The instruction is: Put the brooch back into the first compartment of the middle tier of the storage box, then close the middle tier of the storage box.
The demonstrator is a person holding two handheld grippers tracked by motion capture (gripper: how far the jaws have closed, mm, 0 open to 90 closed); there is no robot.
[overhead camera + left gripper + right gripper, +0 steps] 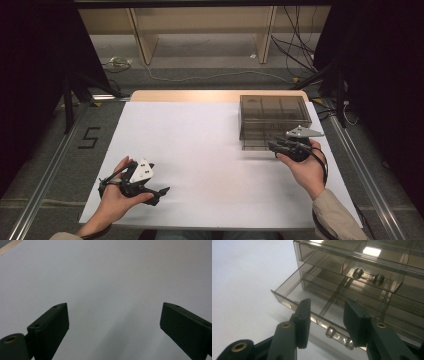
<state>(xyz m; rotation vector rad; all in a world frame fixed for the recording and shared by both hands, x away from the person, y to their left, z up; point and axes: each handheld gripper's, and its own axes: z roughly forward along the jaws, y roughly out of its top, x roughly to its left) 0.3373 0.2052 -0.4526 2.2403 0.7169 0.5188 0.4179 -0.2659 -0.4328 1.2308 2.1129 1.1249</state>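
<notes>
A white-covered table [200,150] stands in the middle of the floor, its wooden far edge showing. Near the far right corner sits a smoky, see-through drawer box [273,120]. The right gripper [281,145] is held at the front of that box, near the table's right edge, the hand behind it and a grey plate on top. The left gripper [161,194] sits in the other hand [117,197] near the front left corner, well apart from the box, over bare white surface.
</notes>
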